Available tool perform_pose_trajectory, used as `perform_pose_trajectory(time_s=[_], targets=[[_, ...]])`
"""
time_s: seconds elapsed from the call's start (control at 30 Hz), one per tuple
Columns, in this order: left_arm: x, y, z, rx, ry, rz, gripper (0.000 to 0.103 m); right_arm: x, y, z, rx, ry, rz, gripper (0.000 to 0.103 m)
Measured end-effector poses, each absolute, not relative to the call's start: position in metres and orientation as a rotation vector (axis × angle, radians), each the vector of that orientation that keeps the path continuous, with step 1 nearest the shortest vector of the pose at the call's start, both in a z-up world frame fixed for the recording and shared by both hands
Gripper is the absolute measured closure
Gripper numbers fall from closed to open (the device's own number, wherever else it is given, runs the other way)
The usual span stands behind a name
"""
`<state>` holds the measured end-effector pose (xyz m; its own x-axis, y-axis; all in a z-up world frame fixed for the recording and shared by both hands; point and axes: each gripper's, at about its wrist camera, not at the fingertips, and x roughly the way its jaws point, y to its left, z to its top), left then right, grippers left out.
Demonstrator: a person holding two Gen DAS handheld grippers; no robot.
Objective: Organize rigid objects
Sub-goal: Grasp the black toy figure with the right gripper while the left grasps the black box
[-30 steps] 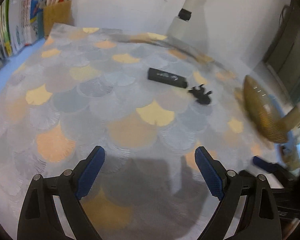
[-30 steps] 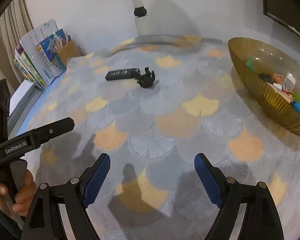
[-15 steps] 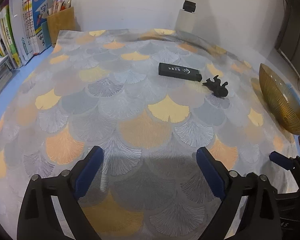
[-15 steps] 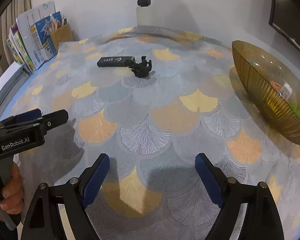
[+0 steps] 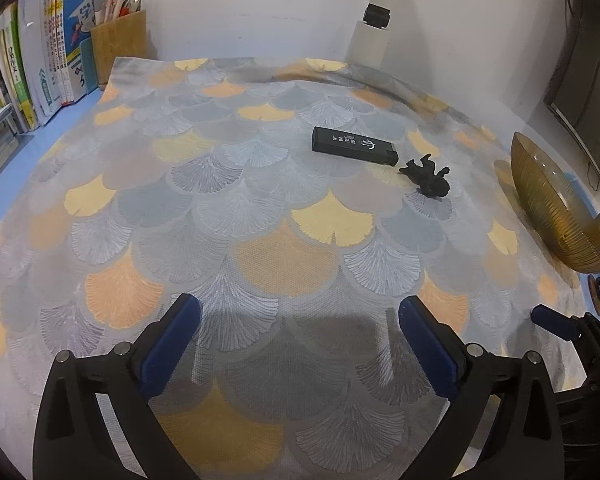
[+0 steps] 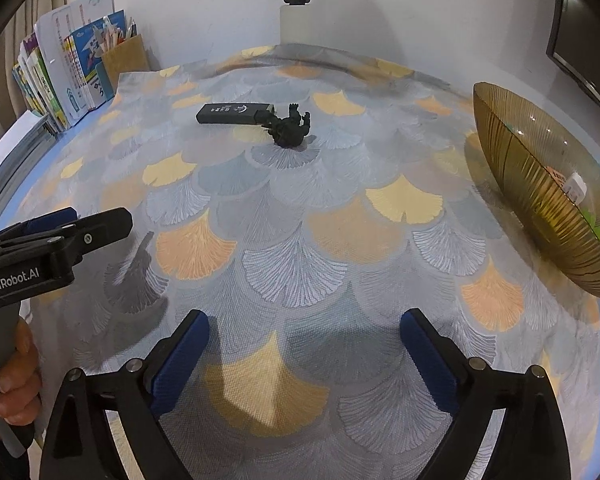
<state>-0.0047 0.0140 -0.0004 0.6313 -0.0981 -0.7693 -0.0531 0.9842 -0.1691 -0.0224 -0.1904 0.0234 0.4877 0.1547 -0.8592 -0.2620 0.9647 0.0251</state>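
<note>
With both grippers' fingers point(image 5: 174, 340) just spreading wide on nothing, the stiff, light-looking black box point(image 5: 354, 146) at 12 o'clock seems best pinched across its narrow sides, while the knobbly figurine point(image 5: 427, 175) may slip.

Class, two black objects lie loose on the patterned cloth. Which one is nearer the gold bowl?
The small black figurine. It lies on the side towards the gold bowl, while the flat black rectangular case lies on the figurine's far side, towards the books.

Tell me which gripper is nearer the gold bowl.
Right. The right gripper hovers open with the gold bowl just to its right; the left gripper, also open, sits farther left.
</note>
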Motion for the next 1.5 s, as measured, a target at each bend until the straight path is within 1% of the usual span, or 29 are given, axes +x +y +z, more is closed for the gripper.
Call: perform_pose_trajectory(time_s=[0.17,0.47,0.57,0.67,0.73,0.77,0.8,0.83,0.87,1.03,1.1,1.17,1.2,1.23,1.27,1.3,1.33,1.37,1.4,1.5], targets=[[-0.005,0.014,0.000,-0.184,0.888,-0.027,0.003,-0.021,-0.191,0.022,-0.113,1.042,0.247,0.000],[0.005,0.023,0.005,-0.182,0.919,-0.091,0.003,-0.015,-0.193,0.022,-0.112,1.072,0.248,0.001],[0.022,0.036,0.023,-0.126,0.904,-0.126,0.003,-0.008,-0.185,0.032,-0.146,1.139,0.313,0.003],[0.050,0.045,0.043,-0.049,0.874,-0.180,0.003,0.009,-0.171,0.055,-0.203,1.128,0.326,0.003],[0.075,0.043,0.050,0.031,0.853,-0.230,0.003,0.030,-0.163,0.064,-0.193,1.126,0.331,0.003],[0.084,0.040,0.051,0.059,0.852,-0.253,0.003,0.045,-0.160,0.066,-0.158,1.115,0.340,0.006],[0.096,0.037,0.050,0.088,0.858,-0.295,0.003,0.057,-0.158,0.065,-0.134,1.107,0.344,0.012],[0.109,0.033,0.047,0.114,0.871,-0.359,0.003,0.068,-0.156,0.063,-0.118,1.103,0.345,0.025],[0.120,0.028,0.043,0.141,0.883,-0.405,0.003,0.082,-0.151,0.056,-0.102,1.114,0.353,0.032],[0.155,0.012,0.026,0.248,0.899,-0.468,0.005,0.119,-0.139,0.031,-0.063,1.122,0.357,0.034],[0.162,0.007,0.021,0.264,0.908,-0.497,0.013,0.124,-0.137,0.025,-0.092,1.103,0.340,0.038],[0.167,-0.002,0.015,0.289,0.916,-0.520,0.017,0.125,-0.133,0.024,-0.144,1.060,0.329,0.049],[0.169,-0.006,0.014,0.296,0.915,-0.524,0.024,0.124,-0.132,0.025,-0.154,1.042,0.332,0.054],[0.171,-0.010,0.012,0.298,0.923,-0.536,0.028,0.123,-0.133,0.025,-0.153,1.036,0.342,0.064],[0.172,-0.013,0.009,0.299,0.930,-0.547,0.038,0.122,-0.134,0.026,-0.156,1.026,0.344,0.070],[0.171,-0.018,0.007,0.306,0.939,-0.556,0.045,0.121,-0.135,0.026,-0.163,1.021,0.341,0.070],[0.167,-0.023,0.006,0.327,0.922,-0.547,0.047,0.120,-0.137,0.026,-0.162,1.024,0.346,0.070],[0.162,-0.027,0.006,0.343,0.918,-0.550,0.055,0.118,-0.141,0.027,-0.154,1.027,0.350,0.070],[0.160,-0.030,0.007,0.345,0.917,-0.557,0.067,0.116,-0.144,0.027,-0.154,1.029,0.344,0.070],[0.142,-0.038,0.008,0.349,0.928,-0.555,0.079,0.110,-0.156,0.029,-0.144,1.038,0.331,0.070]])
